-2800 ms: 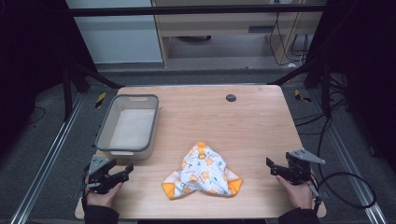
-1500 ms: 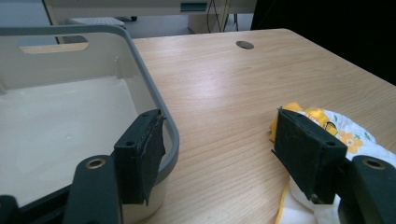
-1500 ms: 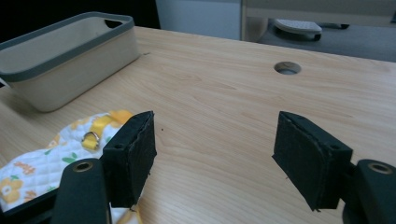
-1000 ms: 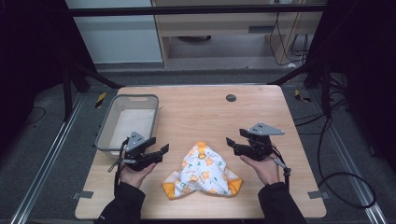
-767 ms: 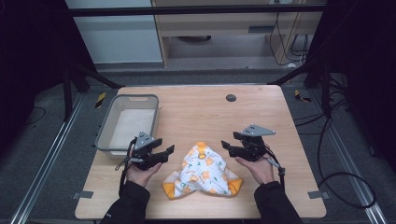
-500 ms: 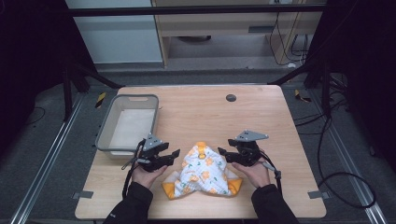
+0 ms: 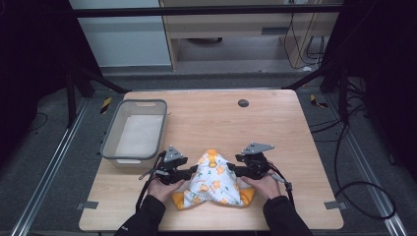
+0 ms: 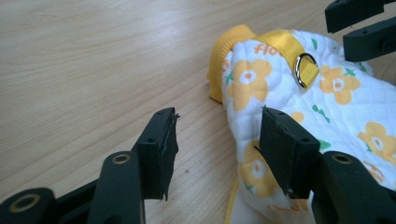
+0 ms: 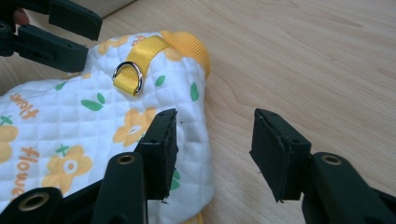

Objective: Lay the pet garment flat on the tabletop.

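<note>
Jaws of the left gripper (image 8: 215,149) stand wide apart and hold nothing: in the left gripper view one jaw sits over bare wood, the other lies against or just above the quilted edge of the garment (image 8: 317,121); contact cannot be confirmed. Jaws of the right gripper (image 9: 210,149) are likewise spread wide and empty, one jaw over the white quilted fabric, the other over bare wood beside the garment's edge. The garment, a small white quilted piece printed with yellow flowers and green leaves, lies flat on the wooden worktop (image 7: 275,123) near the front edge, between the two grippers. In the high view the left hand (image 7: 162,186) and right hand (image 7: 263,184) enter from the bottom in dark sleeves, each gripper facing inward toward the garment from its own side. A yellow ribbed cuff (image 8: 224,51) forms the garment's far tip, and a yellow strap (image 9: 140,58) carrying a metal D-ring (image 9: 127,77) runs across the fabric near that tip. Further back on the left side of the worktop sits a grey plastic bin (image 7: 110,137), well apart from the garment. A dark round grommet (image 7: 243,103) is set in the worktop near the far edge.
</note>
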Demonstrator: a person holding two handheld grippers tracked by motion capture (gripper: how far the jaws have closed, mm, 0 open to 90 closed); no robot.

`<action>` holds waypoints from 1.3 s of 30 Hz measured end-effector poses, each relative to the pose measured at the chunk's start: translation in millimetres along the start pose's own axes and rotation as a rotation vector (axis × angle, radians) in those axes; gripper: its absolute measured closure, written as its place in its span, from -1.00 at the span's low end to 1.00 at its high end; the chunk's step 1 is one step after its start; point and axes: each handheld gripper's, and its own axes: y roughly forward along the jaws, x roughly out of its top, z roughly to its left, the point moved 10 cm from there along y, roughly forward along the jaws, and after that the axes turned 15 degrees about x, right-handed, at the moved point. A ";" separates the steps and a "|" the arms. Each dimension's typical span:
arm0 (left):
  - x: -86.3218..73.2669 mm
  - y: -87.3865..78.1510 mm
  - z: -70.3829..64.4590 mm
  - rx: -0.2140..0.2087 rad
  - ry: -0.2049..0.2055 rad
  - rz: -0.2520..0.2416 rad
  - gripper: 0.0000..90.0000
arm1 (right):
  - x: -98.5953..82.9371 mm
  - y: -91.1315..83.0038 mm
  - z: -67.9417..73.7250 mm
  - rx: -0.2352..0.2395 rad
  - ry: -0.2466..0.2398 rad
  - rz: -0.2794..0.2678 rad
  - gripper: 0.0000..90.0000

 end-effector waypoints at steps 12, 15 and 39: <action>-9.8 7.6 -14.6 -0.088 0.002 0.066 0.57 | -8.5 13.0 4.8 0.065 0.033 0.029 0.45; -10.9 8.1 -19.6 -0.114 0.006 0.076 0.74 | -12.2 17.2 6.5 0.083 0.032 0.053 0.62; 32.3 -60.7 -28.3 -0.114 0.009 -0.120 0.96 | 18.7 -38.8 50.1 0.093 -0.084 -0.079 0.97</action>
